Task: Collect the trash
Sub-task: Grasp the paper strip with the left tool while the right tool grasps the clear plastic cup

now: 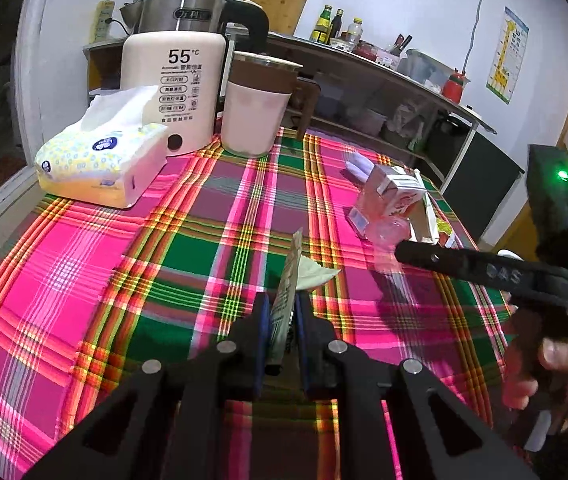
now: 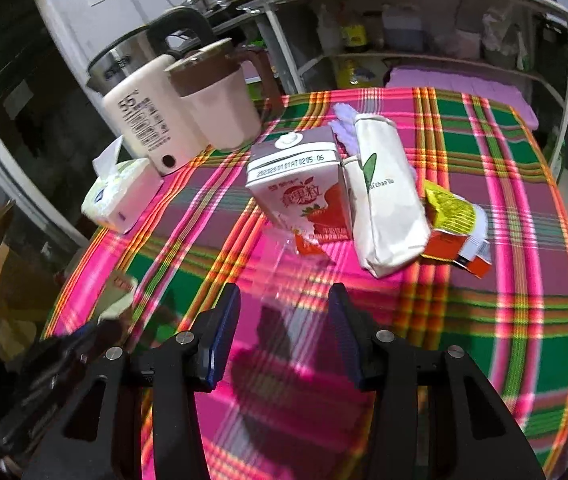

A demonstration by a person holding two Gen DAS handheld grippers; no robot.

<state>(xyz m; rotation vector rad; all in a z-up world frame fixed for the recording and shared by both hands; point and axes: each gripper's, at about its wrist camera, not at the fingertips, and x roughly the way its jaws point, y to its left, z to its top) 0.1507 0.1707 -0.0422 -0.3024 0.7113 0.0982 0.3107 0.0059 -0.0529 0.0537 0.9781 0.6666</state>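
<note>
Nearest the lens, the left gripper (image 1: 282, 320) is clamped on a flat wrapper (image 1: 288, 292), lifted as collected trash. The right gripper (image 2: 284, 316) hangs released just short of the strawberry milk carton (image 2: 303, 188), a clear plastic cup (image 2: 284, 276) lying between them, likely next.

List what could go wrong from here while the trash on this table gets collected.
The left gripper pinches a thin wrapper edge-on; it might slip out. A clear plastic cup lies ahead of the open right gripper, hard to see and likely to crush or skid away. The upright milk carton behind it could be knocked over.
</note>
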